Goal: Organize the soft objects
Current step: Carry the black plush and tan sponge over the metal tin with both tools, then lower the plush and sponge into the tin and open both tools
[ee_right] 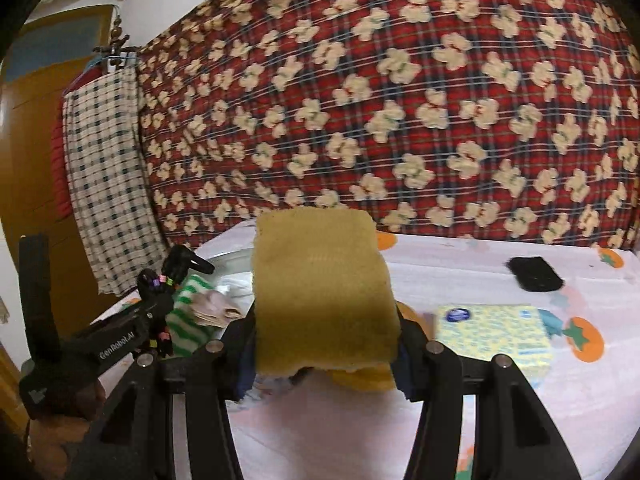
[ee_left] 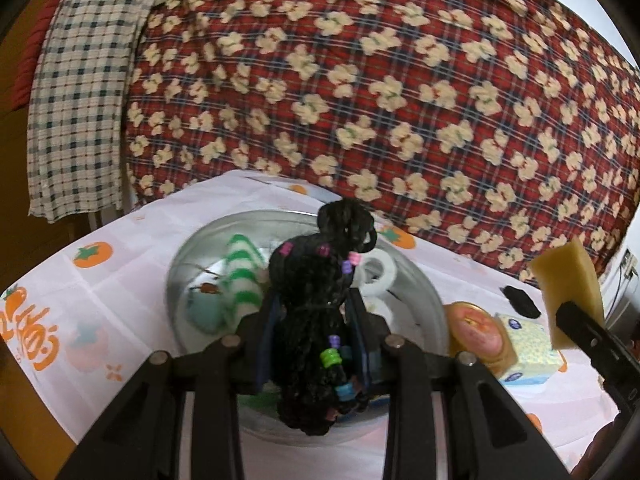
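Note:
My left gripper (ee_left: 316, 320) is shut on a black braided hair piece (ee_left: 316, 304) with coloured beads, held above a round metal basin (ee_left: 416, 280). The basin holds a green-and-white striped sock (ee_left: 240, 276), a pale blue soft item (ee_left: 204, 312) and a white ring (ee_left: 380, 272). My right gripper (ee_right: 326, 340) is shut on a yellow sponge (ee_right: 320, 288), held above the table to the right of the basin. The sponge also shows in the left wrist view (ee_left: 568, 280), and the left gripper with the hair piece (ee_right: 154, 292) shows in the right wrist view.
A yellow-and-blue patterned sponge pack (ee_right: 492, 336) lies on the white tablecloth (ee_right: 320, 432), with a round orange-lidded tin (ee_left: 476, 328) beside it. A black flat object (ee_right: 534, 274) lies farther back. A red floral quilt (ee_right: 400, 100) hangs behind the table.

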Tool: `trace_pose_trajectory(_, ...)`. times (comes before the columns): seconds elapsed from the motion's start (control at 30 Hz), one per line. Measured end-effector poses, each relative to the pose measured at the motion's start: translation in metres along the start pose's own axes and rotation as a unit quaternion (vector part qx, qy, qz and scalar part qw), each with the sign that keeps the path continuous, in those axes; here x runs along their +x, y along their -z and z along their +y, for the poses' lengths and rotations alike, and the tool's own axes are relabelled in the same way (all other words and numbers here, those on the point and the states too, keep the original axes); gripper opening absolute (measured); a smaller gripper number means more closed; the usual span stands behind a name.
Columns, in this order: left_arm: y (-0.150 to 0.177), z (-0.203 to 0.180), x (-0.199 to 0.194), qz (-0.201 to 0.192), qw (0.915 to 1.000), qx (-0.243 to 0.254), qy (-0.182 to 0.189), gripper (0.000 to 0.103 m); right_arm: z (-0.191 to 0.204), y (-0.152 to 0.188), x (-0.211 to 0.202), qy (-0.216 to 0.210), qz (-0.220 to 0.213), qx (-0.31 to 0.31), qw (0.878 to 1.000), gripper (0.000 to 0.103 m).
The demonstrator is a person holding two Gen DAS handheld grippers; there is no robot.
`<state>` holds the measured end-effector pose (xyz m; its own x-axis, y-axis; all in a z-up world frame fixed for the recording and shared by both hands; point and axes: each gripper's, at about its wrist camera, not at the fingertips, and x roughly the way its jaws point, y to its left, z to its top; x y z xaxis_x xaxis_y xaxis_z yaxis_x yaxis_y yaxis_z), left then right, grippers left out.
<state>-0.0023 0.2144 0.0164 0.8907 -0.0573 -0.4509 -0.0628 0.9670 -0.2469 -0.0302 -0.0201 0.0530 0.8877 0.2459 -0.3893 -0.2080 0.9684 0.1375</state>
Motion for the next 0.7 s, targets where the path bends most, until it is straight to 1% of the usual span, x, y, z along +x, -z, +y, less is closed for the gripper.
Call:
trace_pose_trajectory(0.2,-0.005,0.029,-0.002,-0.007,0.9996,-0.017,-0.021,0.031,0.027,-0.005,0.016,-0.022,-0.003,-0.011,1.000,0.056)
trace_pose_trajectory(0.43,-0.008,0.058,-0.001,-0.009,0.9985,-0.035,-0.042,0.031,0.044,-0.014,0.036,-0.029,-0.013,-0.017,0.999,0.056)
trace_pose_trajectory(0.57,-0.008,0.064,0.004,-0.006,0.9982,-0.040,-0.045,0.031,0.050,-0.020,0.052,-0.031,-0.018,-0.014,0.999,0.056)
trace_pose_trajectory(0.7,-0.007,0.058,0.011,-0.001,0.9988,-0.029,-0.041,0.031,0.059,-0.027,0.077,-0.031,-0.013,-0.016,0.999,0.056)
